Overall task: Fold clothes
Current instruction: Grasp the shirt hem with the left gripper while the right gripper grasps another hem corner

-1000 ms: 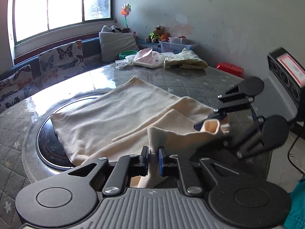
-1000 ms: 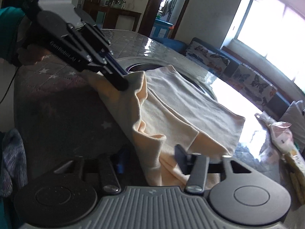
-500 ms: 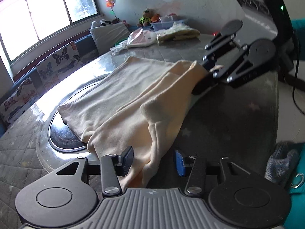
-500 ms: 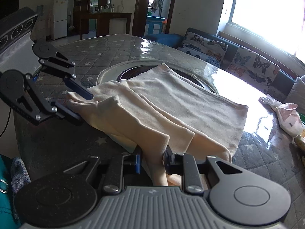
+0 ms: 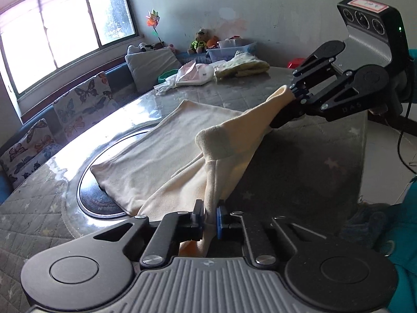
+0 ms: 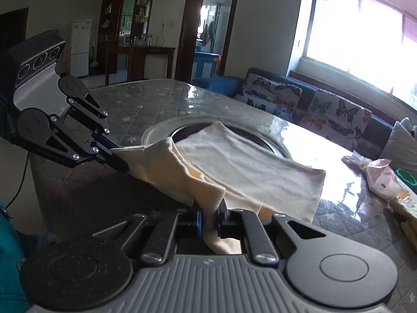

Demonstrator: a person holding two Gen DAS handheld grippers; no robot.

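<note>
Left wrist view: the left gripper [image 5: 208, 217] is seen at the bottom of the frame, its jaws drawn in tight on a bunched edge of the cream garment [image 5: 161, 161], which is pinched between the black pad and the blue pad. From that grip the cloth is lifted off the grey quilted table [image 5: 307, 161] and runs up to the right gripper [image 5: 294, 101], where a second corner is clamped between nearly closed fingers. The rest of the garment is spread flat across the table and over the round dark inset [image 5: 96, 203] at its centre. At the table's far side a pink plastic bag [image 5: 192, 74] and a folded yellowish cloth [image 5: 242, 65] are seen lying side by side. Butterfly-print cushions [image 5: 83, 104] are lined up under the window.

Right wrist view: the right gripper [image 6: 209, 219] is shown closed on a fold of the cream garment [image 6: 250, 167], the fabric squeezed between its pads and hanging below them. The left gripper [image 6: 114, 154] is seen at the left, its fingers pressed together on the garment's other raised corner. Between the two grips the cloth is held above the table [image 6: 146, 107], while its far half is laid flat over the round inset [image 6: 179, 131].
</note>
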